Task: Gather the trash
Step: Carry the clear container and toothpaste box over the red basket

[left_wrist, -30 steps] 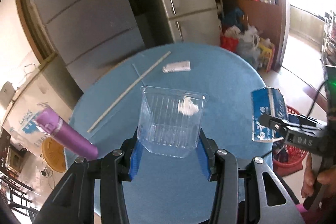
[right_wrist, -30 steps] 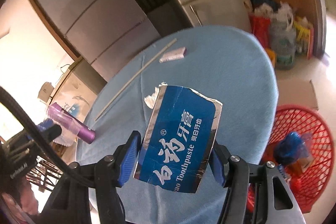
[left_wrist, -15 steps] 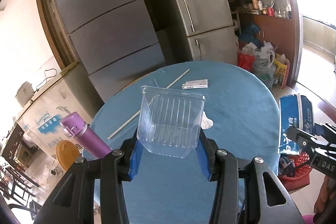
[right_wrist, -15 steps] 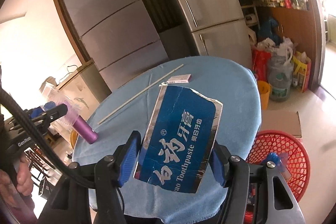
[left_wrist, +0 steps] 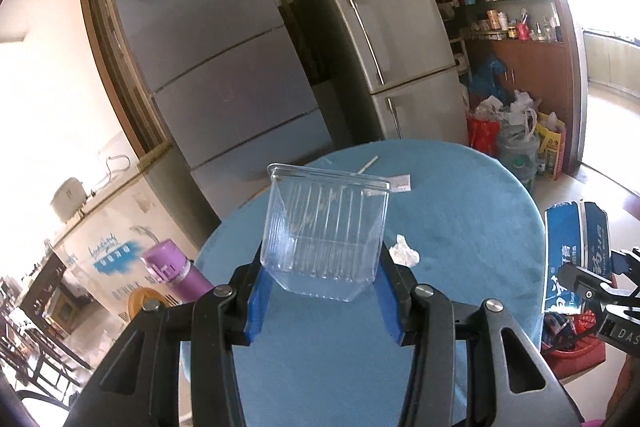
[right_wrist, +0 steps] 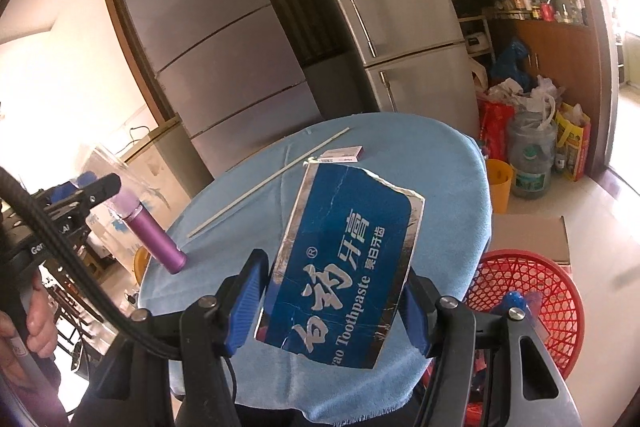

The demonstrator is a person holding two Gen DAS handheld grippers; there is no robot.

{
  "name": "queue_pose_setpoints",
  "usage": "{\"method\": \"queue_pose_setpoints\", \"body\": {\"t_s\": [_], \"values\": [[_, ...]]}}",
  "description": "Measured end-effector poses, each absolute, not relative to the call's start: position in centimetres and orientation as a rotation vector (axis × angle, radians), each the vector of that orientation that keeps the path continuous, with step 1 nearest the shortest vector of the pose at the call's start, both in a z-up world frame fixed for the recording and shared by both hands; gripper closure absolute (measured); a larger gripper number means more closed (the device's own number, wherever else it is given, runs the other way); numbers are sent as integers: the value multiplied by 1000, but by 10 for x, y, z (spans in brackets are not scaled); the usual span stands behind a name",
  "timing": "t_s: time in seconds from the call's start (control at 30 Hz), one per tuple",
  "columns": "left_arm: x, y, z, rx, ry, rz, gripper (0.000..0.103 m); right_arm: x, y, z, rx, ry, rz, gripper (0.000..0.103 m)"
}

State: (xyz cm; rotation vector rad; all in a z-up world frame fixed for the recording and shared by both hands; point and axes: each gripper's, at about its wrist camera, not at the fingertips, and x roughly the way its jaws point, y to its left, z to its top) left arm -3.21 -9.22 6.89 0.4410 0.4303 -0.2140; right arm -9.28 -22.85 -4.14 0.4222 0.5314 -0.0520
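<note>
2 handheld grippers are raised above a round table covered in blue cloth (left_wrist: 460, 211), each gripping 1 piece of trash. The left gripper (left_wrist: 322, 301) has its blue pads pressed against both sides of a clear ribbed plastic container (left_wrist: 326, 231), empty, held with its open side facing the camera. The right gripper (right_wrist: 334, 301) clamps a flattened blue toothpaste box (right_wrist: 346, 259) with silver edges and white lettering, standing tilted between its pads.

On the table lie a crumpled white scrap (left_wrist: 405, 254), a long thin white stick (right_wrist: 268, 185) and a small flat packet (right_wrist: 342, 154) near the far edge. A purple flask (right_wrist: 150, 233) stands at the table's left edge. A red mesh basket (right_wrist: 528, 307) with some trash inside sits on the floor just right of the table. 2 grey refrigerators stand behind.
</note>
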Motion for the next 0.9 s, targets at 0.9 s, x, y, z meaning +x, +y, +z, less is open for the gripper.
{"method": "queue_pose_setpoints", "body": {"t_s": [0.9], "values": [[-67,-145,71,584,374,-332,53,-117,-249,-30,448,476,-96,38]]}}
